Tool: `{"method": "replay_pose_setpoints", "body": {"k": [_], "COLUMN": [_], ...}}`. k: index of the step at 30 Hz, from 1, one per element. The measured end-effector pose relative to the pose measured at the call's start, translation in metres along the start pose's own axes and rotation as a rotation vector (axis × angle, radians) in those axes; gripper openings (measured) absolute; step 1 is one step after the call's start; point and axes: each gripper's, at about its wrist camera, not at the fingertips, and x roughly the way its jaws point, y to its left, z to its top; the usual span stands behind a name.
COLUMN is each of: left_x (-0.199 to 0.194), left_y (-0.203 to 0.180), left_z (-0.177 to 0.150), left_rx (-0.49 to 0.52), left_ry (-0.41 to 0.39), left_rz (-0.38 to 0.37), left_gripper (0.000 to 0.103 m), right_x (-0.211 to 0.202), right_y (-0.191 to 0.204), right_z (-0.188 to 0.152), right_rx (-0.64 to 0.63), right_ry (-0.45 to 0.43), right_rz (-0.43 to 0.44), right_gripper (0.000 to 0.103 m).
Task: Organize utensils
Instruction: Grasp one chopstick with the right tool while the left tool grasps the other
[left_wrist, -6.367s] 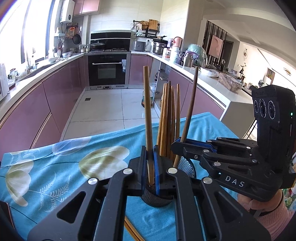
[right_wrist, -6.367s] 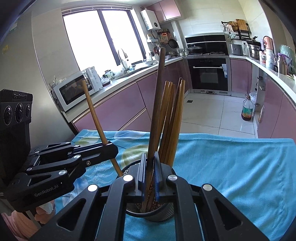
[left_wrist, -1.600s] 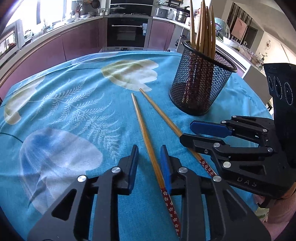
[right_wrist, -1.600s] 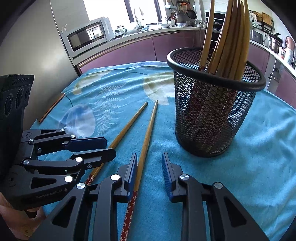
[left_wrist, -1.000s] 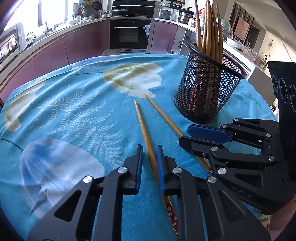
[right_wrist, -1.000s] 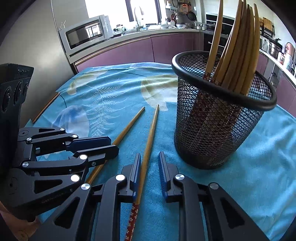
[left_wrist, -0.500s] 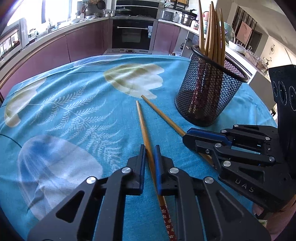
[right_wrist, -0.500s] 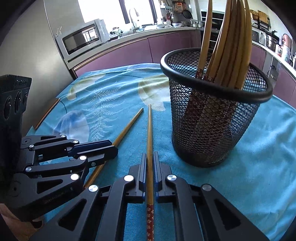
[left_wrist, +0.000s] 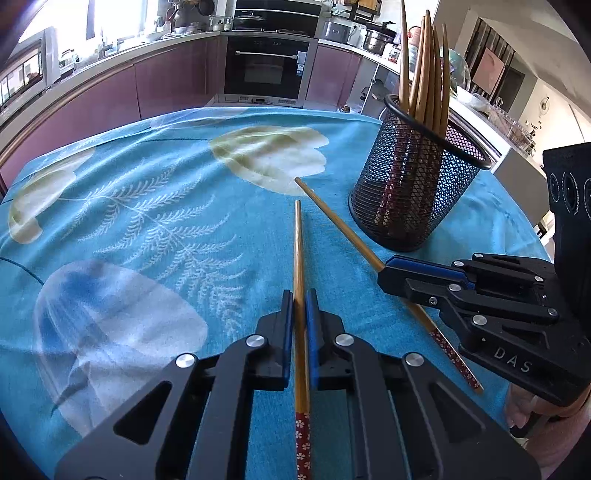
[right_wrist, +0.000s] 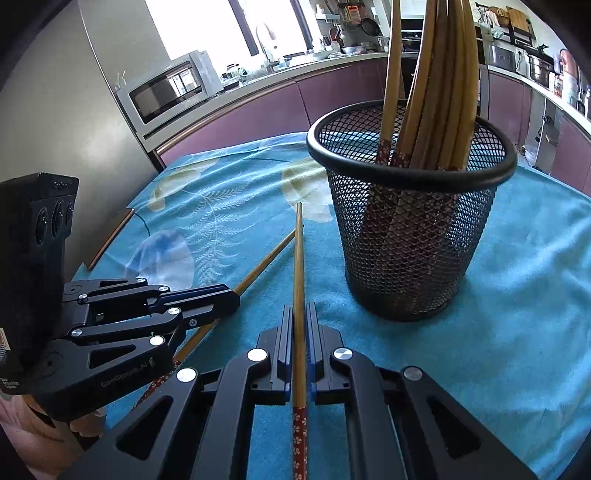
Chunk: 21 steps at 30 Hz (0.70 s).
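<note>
Left claw (left_wrist: 300, 314) closed on one bamboo chopstick (left_wrist: 299, 266), pinched between the blue pads with its tip pointing far over the blue floral tablecloth (left_wrist: 147, 221) on the surface. Right claw (right_wrist: 300, 325) likewise clamped on a second chopstick (right_wrist: 297, 266). Black mesh holder (right_wrist: 410, 240) stands far right of both claws, more chopsticks (right_wrist: 439, 92) upright inside.
</note>
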Motion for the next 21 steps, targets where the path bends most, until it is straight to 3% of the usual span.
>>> {"method": "replay_pose_setpoints", "body": {"k": [21], "left_x": [-0.029], "left_y": [-0.002], "left_z": [0.004], "left_rx": [-0.004], "left_ry": [-0.059], "left_rz": [-0.034], "left_gripper": [0.008], "right_x": [-0.031], "right_y": [0.007], "right_z": [-0.001], "right_rx": [0.0], "right_ry": [-0.069], "right_rz": [0.052], "right_gripper": [0.006]}}
